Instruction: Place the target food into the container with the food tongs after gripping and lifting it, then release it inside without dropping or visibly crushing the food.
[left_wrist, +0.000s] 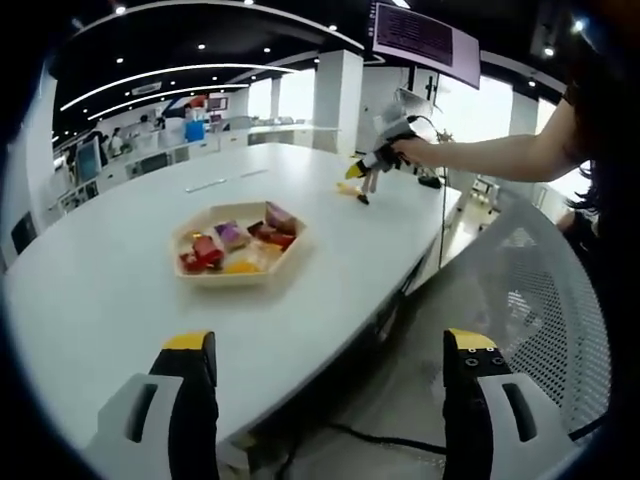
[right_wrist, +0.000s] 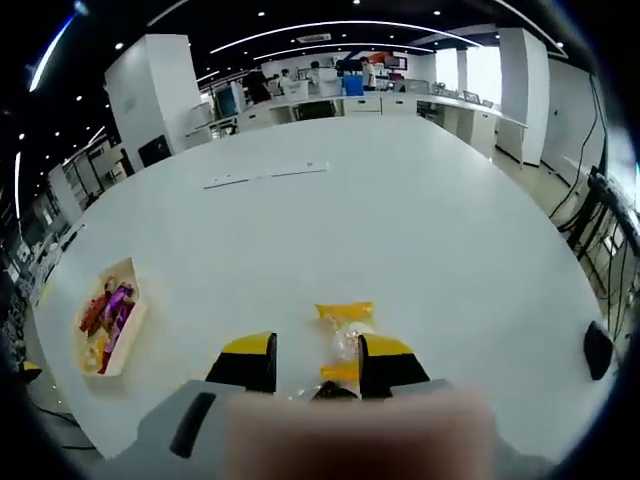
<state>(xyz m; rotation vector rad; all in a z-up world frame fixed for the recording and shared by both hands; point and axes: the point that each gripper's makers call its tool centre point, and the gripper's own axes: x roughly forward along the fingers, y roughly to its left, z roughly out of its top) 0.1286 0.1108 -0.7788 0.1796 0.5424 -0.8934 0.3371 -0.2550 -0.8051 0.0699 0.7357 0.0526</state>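
Your right gripper (right_wrist: 312, 362) holds its jaws released around a yellow snack packet (right_wrist: 343, 342) on the white surface (right_wrist: 400, 220); your left gripper (left_wrist: 330, 375) hangs released off its edge; the wooden tray (left_wrist: 238, 243) of snacks sits well apart.

My right gripper (right_wrist: 318, 362) sits low over the white table (right_wrist: 400, 220), jaws parted. A yellow food packet (right_wrist: 345, 335) lies between them, nearer the right jaw; I cannot confirm contact. A wooden tray (right_wrist: 128, 320) of snacks (right_wrist: 105, 315) stands well apart. A dark object (right_wrist: 598, 349) rests near the table edge.
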